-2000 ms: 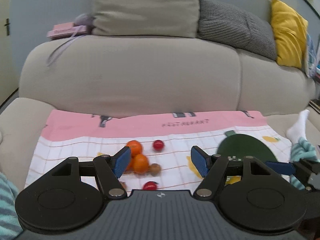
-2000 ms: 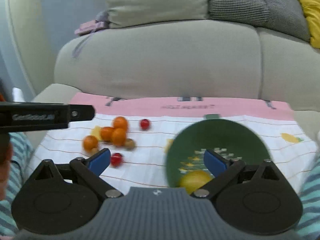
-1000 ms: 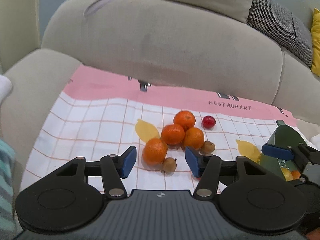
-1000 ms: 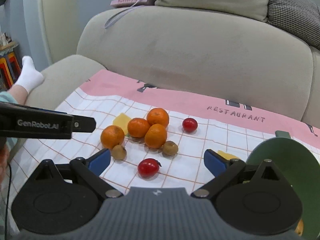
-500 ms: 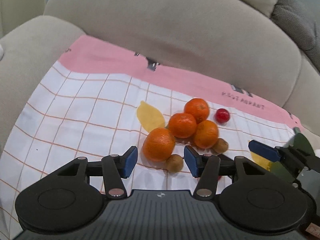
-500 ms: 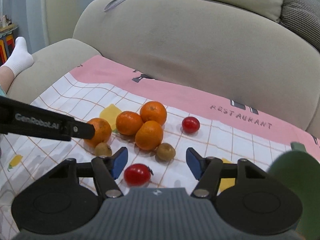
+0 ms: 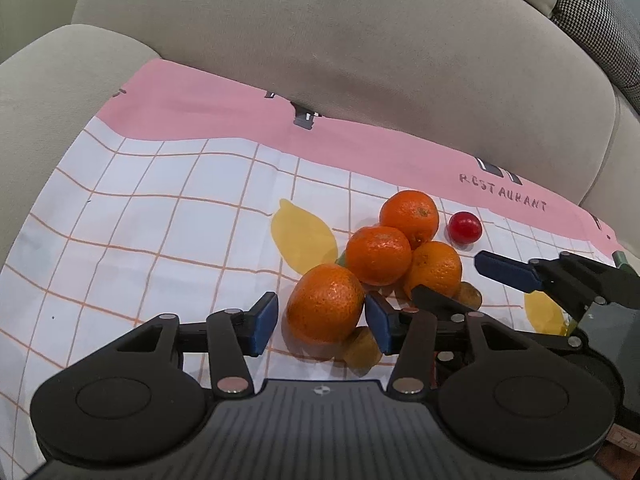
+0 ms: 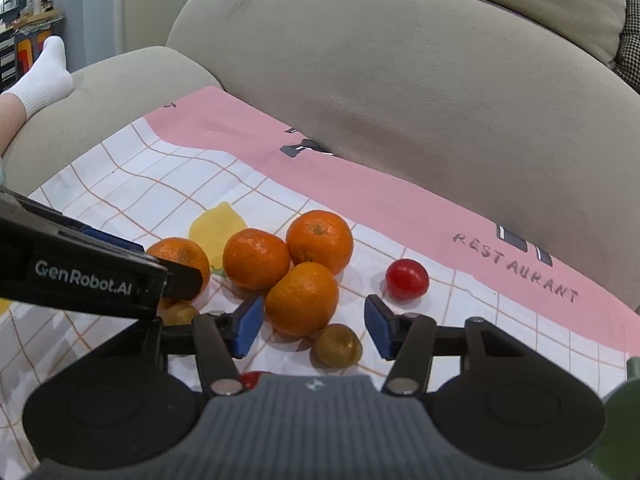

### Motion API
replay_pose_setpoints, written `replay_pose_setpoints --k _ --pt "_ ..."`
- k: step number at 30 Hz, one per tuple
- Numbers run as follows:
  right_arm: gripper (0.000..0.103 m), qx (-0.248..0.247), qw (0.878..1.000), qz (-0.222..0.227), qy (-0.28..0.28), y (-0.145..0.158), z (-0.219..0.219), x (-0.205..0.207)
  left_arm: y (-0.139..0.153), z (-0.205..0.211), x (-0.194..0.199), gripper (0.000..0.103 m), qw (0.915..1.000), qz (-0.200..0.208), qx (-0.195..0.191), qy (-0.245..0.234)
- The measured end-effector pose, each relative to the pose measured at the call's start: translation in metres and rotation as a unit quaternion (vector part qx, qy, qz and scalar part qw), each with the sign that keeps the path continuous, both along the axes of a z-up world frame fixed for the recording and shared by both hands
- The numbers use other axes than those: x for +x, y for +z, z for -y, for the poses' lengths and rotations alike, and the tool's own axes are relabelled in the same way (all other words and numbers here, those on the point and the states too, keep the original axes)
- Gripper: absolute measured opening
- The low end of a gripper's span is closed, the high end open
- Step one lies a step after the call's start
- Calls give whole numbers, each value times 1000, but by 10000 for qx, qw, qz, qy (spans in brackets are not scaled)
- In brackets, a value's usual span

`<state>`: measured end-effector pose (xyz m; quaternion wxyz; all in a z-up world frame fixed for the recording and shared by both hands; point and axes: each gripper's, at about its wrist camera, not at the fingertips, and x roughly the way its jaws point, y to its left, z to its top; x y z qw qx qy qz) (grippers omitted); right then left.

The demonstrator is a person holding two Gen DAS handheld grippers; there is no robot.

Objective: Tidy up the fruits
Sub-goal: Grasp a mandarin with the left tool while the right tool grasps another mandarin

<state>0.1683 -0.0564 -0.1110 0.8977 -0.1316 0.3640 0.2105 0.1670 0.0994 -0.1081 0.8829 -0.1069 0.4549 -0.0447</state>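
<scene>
Left tool (image 7: pixel 320 322): jaws just closing, straddling nearest orange (image 7: pixel 326 302), no firm pinch evident | Right tool (image 8: pixel 312 326): closing, spread around another orange (image 8: pixel 302 298) | Fruit clustered mid-cloth (image 7: pixel 160 240) on sofa, awaiting sorting.

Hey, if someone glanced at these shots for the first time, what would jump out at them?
The cluster of four mandarins on the checked cloth over the sofa seat stands out first. Then the two grippers: the left gripper brackets the nearest mandarin, and the right gripper frames another, jaws closing in but not yet pressing. A red tomato sits apart to the right.
</scene>
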Motion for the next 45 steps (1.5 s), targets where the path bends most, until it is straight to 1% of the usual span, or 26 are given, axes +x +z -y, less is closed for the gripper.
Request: replay_pose_setpoints --k 2,7,10,12,14,20,24,28,32,36,42,45 --pt "53 20 10000 -22 40 -1 -1 3 -1 0 2 53 10000 2 -17 -33" --pt "53 144 9997 -152 135 -6 -1 8 -3 3 3 51 10000 25 -12 -75" --pt "46 160 9995 -204 180 -8 -3 10 -5 3 5 51 10000 -16 -65 -29" --pt "45 187 9994 -225 173 -9 -3 11 -8 2 5 51 9999 -34 -96 14" --pt "42 131 9995 -226 198 -9 -4 11 -8 1 6 51 9999 -16 -135 47" --pt "41 192 9993 -268 185 -7 -2 13 -7 1 3 49 9998 74 -191 88" --pt "41 204 9993 -217 219 -2 -2 11 0 1 1 49 9996 182 -219 30" --pt "41 191 9994 -139 236 9 -1 5 10 1 -3 49 9993 277 -228 53" --pt "41 185 9996 34 199 26 3 -3 21 -1 -8 49 9984 437 -347 77" --pt "41 250 9995 162 115 43 12 -14 36 5 -16 49 9974 638 -347 -39" --pt "41 422 9987 268 -33 68 32 -35 62 17 -33 49 9942 884 -549 -258" --pt "41 528 9981 294 -109 80 43 -46 73 27 -42 49 9930 975 -551 -384"
